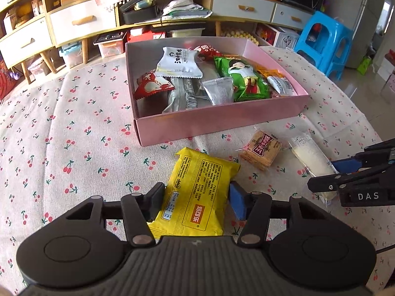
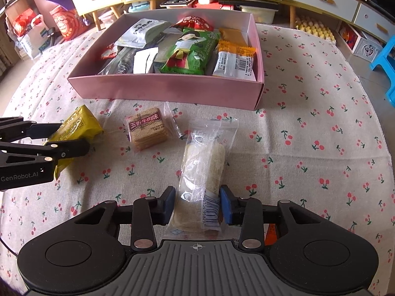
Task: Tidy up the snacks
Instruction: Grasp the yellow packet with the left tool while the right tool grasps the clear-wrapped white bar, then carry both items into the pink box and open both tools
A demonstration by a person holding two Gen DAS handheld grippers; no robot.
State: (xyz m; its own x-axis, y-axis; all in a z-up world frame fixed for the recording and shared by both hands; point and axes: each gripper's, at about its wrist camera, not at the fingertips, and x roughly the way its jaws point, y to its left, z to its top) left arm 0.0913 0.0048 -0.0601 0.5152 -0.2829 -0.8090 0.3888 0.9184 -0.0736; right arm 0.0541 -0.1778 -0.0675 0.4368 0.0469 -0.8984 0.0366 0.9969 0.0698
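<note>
A yellow snack packet [image 1: 197, 185] lies on the cherry-print cloth, and my left gripper [image 1: 197, 198] is shut on its near half, a pad pressing each long side. My right gripper [image 2: 197, 203] is shut on a clear-wrapped white roll [image 2: 202, 170], pinching it near the barcode end. Between the two lies a clear packet of brown crackers [image 2: 148, 128], touched by neither. Behind them stands a pink box [image 2: 167, 91] holding several snack packets. In the right wrist view my left gripper [image 2: 72, 138] straddles the yellow packet [image 2: 79, 123] at the left edge.
The round table has a cherry-print cloth [image 1: 74, 135]. Behind it runs a low cabinet with drawers [image 1: 81, 22] and storage bins underneath. A blue plastic stool [image 1: 323, 37] stands off the table's far right.
</note>
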